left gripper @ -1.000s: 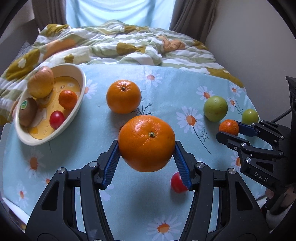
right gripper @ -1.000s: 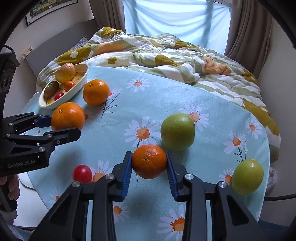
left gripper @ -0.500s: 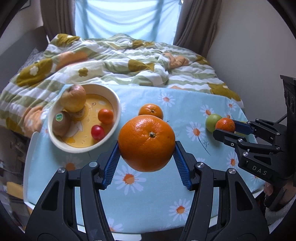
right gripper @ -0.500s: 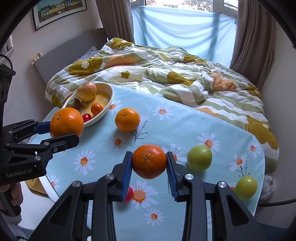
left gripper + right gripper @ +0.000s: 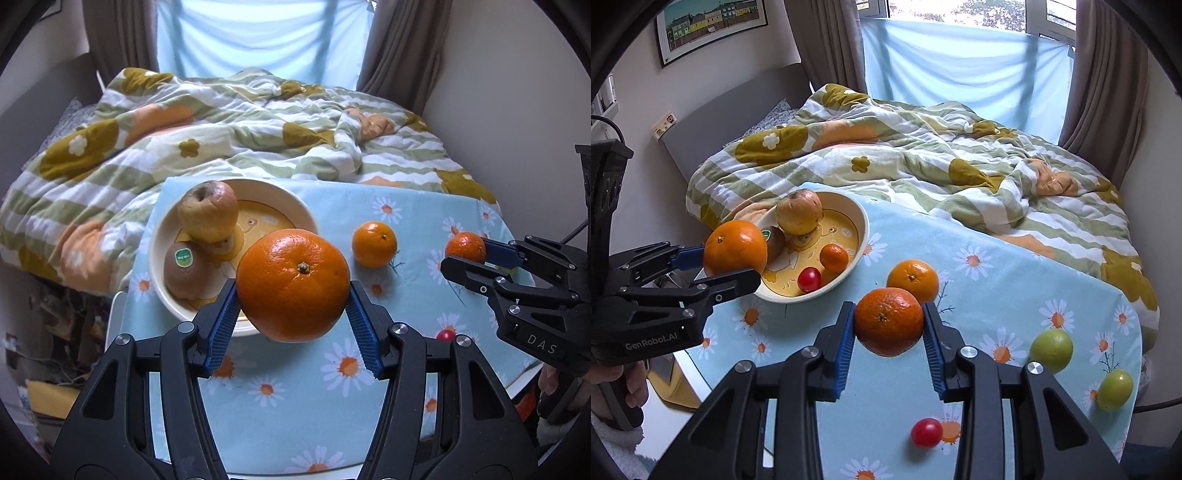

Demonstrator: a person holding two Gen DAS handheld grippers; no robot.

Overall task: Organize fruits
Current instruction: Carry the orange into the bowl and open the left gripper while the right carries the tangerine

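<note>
Pretty clearly a bedroom in somebody's home: a bed is covered with a rumpled flower-patterned duvet [image 5: 923, 155], and a grey headboard [image 5: 738, 122] is set against the wall. A curtained window [image 5: 964, 70] and a framed picture [image 5: 713, 22] can be seen too, with fruit laid out on a daisy-print tablecloth [image 5: 997, 288].

A table under a daisy-print cloth [image 5: 997, 288] carries a bowl [image 5: 862, 236] at far left, an orange [image 5: 913, 280] just right of it, two green fruits [image 5: 1051, 350] [image 5: 1114, 389] at right and a near cherry tomato [image 5: 926, 432].
</note>
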